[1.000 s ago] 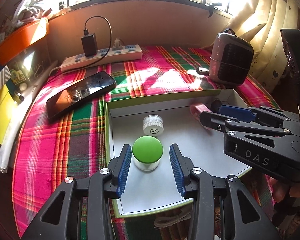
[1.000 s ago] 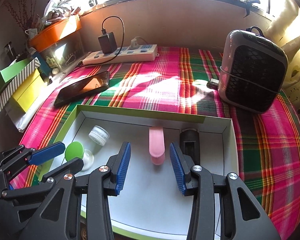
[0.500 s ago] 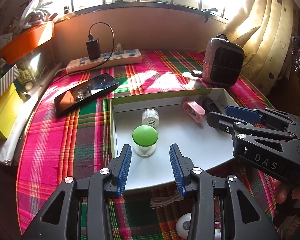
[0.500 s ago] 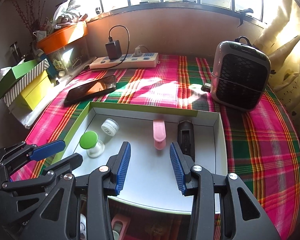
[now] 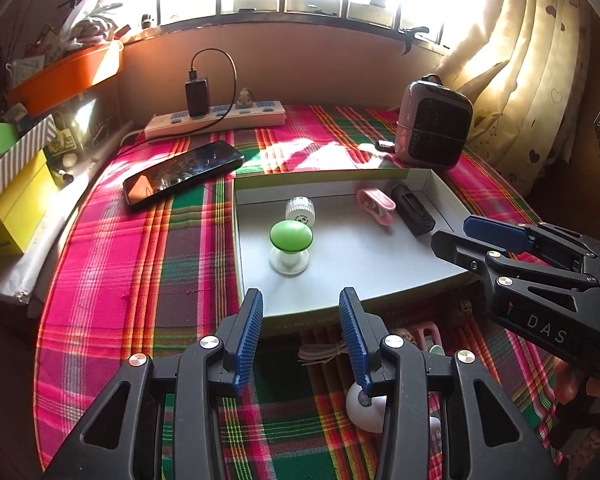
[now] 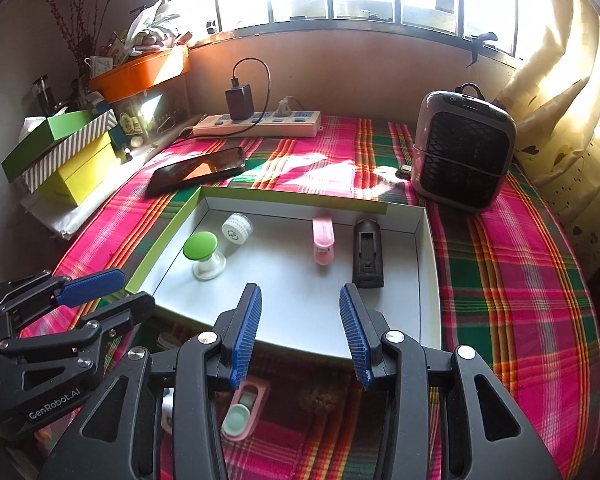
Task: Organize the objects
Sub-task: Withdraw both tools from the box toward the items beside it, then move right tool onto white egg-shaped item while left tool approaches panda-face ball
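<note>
Through my left wrist view, I am holding my left gripper (image 5: 300,332) partly open with nothing between its blue pads, hanging over the near edge of the shallow box (image 5: 448,190). The box is sitting on the plaid cloth (image 5: 132,280) as the collecting place, I judge, since four things are lying in it: the green-capped jar (image 5: 291,246) standing upright at the near left, the small white jar (image 5: 299,211) on its side just behind it, the pink clip (image 5: 376,205) and the black holder (image 5: 413,214) toward the far right. All of them are lying beyond my fingertips, well apart from them. Nearer to me than the box, loose things are waiting on the cloth: a coiled cord (image 5: 324,354) between my fingers' line and a white round piece (image 5: 366,410) partly hidden under my right-hand finger. My right gripper (image 5: 456,236) is reaching in from the right, over the box's near right corner.

Through my right wrist view, I am keeping that gripper (image 6: 300,330) partly open and empty too, over the near rim of the box (image 6: 428,280). The pink clip (image 6: 323,240) and black holder (image 6: 367,254) are lying ahead, past the pads. Below my fingers, outside the box, a pink case with a pale green disc (image 6: 242,410) is lying on the cloth, probably next to be sorted. My left gripper (image 6: 112,296) is showing at the left.
</note>
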Demonstrator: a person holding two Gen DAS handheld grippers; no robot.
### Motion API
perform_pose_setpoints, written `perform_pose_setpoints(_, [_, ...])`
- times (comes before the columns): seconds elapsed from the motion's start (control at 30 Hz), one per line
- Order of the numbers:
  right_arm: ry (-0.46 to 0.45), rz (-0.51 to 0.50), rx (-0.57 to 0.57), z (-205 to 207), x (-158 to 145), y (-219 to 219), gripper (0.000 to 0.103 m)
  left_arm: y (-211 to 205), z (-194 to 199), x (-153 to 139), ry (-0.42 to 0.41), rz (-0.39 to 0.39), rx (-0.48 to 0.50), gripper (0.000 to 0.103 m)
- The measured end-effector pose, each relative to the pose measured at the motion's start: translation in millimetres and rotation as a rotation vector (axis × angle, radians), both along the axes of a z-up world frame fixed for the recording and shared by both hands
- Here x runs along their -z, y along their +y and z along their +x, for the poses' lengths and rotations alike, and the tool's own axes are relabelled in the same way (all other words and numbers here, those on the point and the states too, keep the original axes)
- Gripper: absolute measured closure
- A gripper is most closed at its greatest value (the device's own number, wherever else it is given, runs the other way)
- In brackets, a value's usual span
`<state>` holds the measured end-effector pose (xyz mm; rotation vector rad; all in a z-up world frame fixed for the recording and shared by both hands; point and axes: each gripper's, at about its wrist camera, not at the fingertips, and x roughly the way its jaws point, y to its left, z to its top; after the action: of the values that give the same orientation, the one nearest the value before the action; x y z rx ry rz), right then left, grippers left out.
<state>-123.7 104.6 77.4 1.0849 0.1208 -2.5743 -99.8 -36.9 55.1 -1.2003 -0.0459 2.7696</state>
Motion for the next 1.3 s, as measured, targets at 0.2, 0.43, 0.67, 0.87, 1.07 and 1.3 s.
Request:
perform_pose_setpoints(0.2, [-0.002, 0.008, -0.019, 19.0, 5.8, 2.2, 0.061, -9.1, 15.1, 3.6, -0.007, 0.020, -0.018, 0.065])
perform_pose_setpoints(0.43, [-0.015, -0.008, -0.059, 46.7, 16.7, 5.5, 0.061, -11.9, 28.4, 9.7, -0.016, 0.026, -0.016, 0.065])
perform_pose_setpoints(0.67, [-0.031, -0.012, -0.128, 68.4, 26.5, -2.0, 0.061, -10.9, 37.0, 20.0, -0.040, 0.045, -0.011, 0.065])
perform_pose_setpoints(0.87, [-0.055, -0.035, -0.183, 80.5, 34.2, -9.5, 0.061, -15.5, 41.3, 27.3, -0.060, 0.071, -0.021, 0.065])
perform_pose_setpoints(1.07, [-0.084, -0.026, -0.210, 84.1, 45.3, -20.0, 0.061, -20.9, 44.6, 30.1, -0.066, 0.074, -0.031, 0.065])
perform_pose_setpoints(1.3, [-0.111, -0.009, -0.216, 79.7, 54.3, -25.6, 0.061, -23.2, 45.3, 33.0, -0.074, 0.082, -0.031, 0.065])
